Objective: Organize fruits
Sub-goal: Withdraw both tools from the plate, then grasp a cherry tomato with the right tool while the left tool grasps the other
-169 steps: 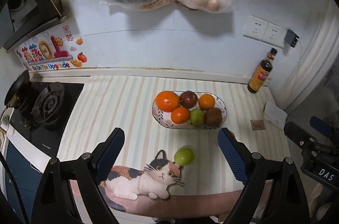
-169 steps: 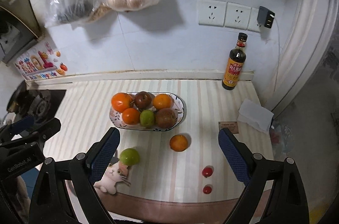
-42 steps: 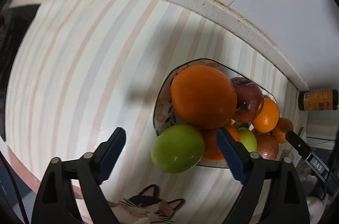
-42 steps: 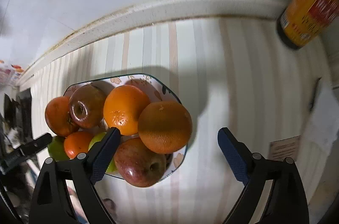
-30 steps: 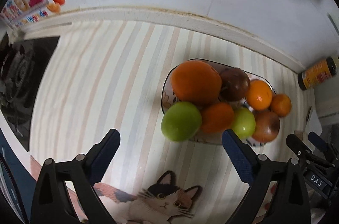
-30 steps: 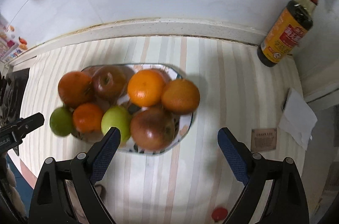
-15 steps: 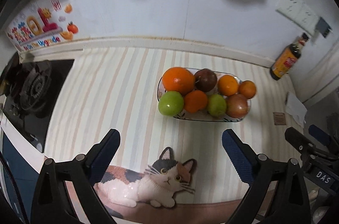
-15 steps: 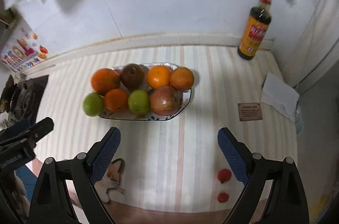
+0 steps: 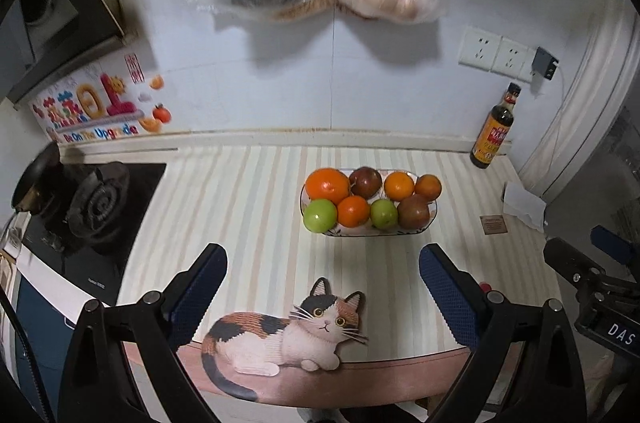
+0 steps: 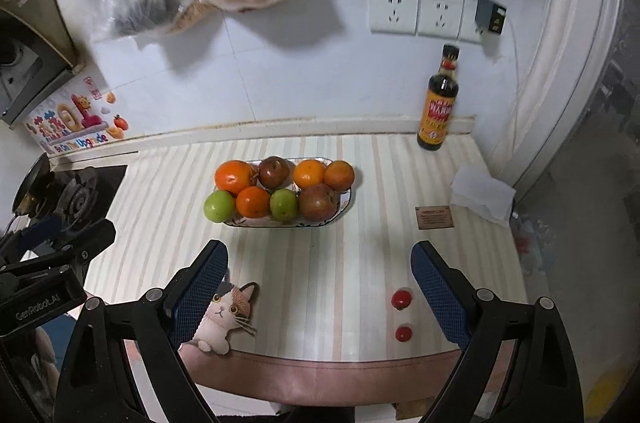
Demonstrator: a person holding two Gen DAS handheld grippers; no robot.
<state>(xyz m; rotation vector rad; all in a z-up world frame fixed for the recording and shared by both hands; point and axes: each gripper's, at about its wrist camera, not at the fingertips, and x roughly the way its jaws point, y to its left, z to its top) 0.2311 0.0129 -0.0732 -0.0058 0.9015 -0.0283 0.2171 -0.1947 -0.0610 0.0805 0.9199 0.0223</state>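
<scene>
The left gripper (image 9: 322, 281) and right gripper (image 10: 319, 273) are held wide apart, empty, above the counter. The fruits are gathered in the plate (image 9: 432, 219). Two cherry tomatoes (image 10: 401, 299) are seen clearly only in the right view.
</scene>
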